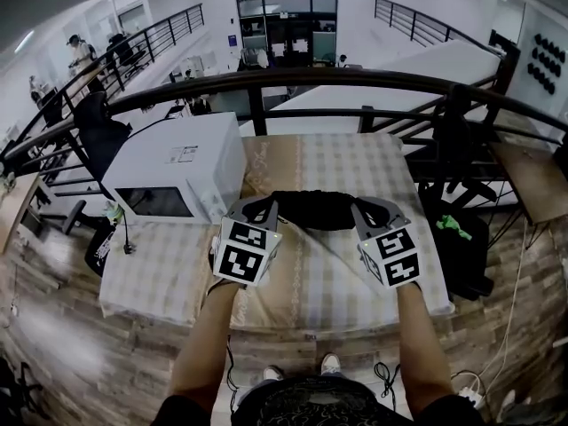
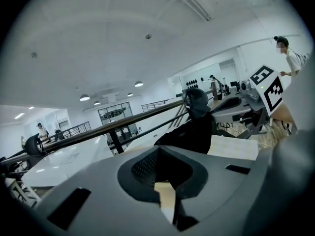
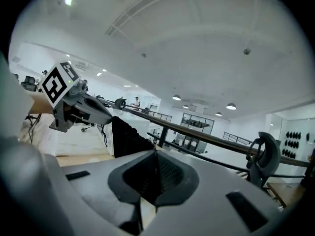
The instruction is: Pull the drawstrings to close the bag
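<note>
A black drawstring bag [image 1: 312,209] lies across the middle of the checked tablecloth [image 1: 355,162], stretched between my two grippers. My left gripper [image 1: 266,208] is at the bag's left end and my right gripper [image 1: 359,211] at its right end. The jaws of both are pressed together. In the left gripper view the shut left gripper [image 2: 158,167] has a thin dark cord [image 2: 180,216] running under it, and the bag [image 2: 194,132] rises just beyond. The right gripper view shows the same: the right gripper [image 3: 156,173] is shut, with a dark cord [image 3: 136,219] below it and the bag [image 3: 125,136] ahead.
A white microwave [image 1: 177,171] stands on the table's back left, close to my left gripper. A dark railing [image 1: 355,80] runs behind the table. On the floor to the right are a black case with a green item [image 1: 454,227] and loose cables.
</note>
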`<control>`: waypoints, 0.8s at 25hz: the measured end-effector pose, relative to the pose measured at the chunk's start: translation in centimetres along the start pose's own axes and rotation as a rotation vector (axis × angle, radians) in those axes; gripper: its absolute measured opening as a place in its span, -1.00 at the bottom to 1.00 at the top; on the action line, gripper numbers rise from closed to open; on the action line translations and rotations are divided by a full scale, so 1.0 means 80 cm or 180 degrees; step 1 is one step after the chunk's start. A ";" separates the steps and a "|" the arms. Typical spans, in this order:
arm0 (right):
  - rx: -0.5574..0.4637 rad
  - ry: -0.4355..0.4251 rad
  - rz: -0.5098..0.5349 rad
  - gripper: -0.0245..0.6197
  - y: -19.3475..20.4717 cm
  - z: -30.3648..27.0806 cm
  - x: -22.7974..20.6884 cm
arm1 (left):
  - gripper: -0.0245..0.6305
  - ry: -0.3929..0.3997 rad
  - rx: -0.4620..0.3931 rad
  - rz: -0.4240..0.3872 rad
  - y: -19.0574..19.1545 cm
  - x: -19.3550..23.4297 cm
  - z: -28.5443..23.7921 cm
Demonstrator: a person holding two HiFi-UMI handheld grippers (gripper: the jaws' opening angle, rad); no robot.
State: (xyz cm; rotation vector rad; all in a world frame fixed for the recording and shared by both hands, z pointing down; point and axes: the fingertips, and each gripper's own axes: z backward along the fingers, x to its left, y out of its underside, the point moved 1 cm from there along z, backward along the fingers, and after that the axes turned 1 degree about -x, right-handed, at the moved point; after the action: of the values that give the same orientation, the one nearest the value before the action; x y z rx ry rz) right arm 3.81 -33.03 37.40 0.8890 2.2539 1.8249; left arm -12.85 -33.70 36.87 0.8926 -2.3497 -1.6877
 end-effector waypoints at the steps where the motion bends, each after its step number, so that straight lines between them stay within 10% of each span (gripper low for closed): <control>1: -0.0043 0.0020 0.0001 -0.85 -0.008 0.002 -0.003 | -0.85 -0.0022 -0.0048 0.0003 -0.009 0.002 0.003; 20: -0.0853 0.0383 0.0203 -0.85 -0.154 0.048 -0.035 | -0.85 -0.0420 -0.0834 0.0016 -0.141 0.041 0.077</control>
State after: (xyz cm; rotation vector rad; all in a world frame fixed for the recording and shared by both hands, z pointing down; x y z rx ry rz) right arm 3.19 -32.45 24.23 0.8319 1.9968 2.1972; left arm -13.68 -32.63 23.69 0.7487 -2.1330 -2.0489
